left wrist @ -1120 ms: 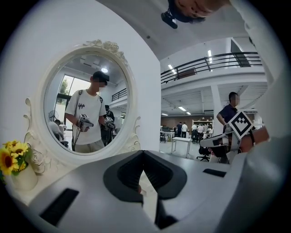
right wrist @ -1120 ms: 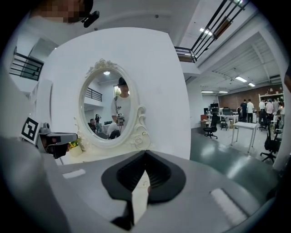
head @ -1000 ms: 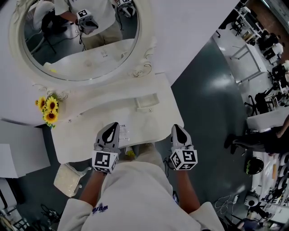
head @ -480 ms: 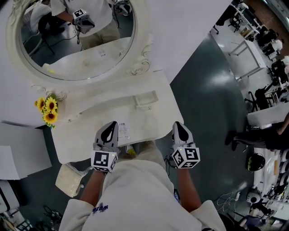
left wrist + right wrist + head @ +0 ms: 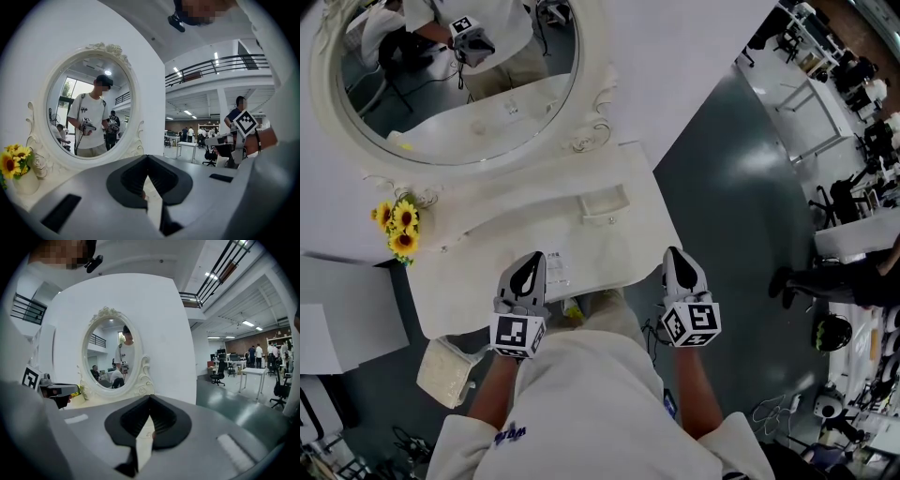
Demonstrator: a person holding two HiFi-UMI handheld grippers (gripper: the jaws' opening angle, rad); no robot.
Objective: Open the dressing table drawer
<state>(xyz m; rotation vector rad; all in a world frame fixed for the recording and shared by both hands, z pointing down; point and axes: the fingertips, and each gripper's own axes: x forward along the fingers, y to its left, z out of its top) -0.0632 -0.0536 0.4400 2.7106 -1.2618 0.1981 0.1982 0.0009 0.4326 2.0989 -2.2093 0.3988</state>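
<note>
**Small drawer at the back of the table, both grippers closed and empty**

The dressing table drawer (image 5: 605, 202) is a small white box on the far ledge of the table (image 5: 619, 253), right of the middle, under the oval mirror (image 5: 441, 84). On its near face sits a tiny knob (image 5: 612, 221). From above I cannot tell if the drawer is fully in or drawn out a little.

The left gripper (image 5: 532, 258) and the right gripper (image 5: 674, 255) hover over the near edge of the table, well apart from the drawer. The fingers of both are closed together and hold nothing.

The drawer is probably light, stiff painted wood that slides easily. The knob is the place to hold, but it is small, smooth and may slip.

A printed slip (image 5: 555, 272) lies near the left gripper, and its text is too small to read.
</note>
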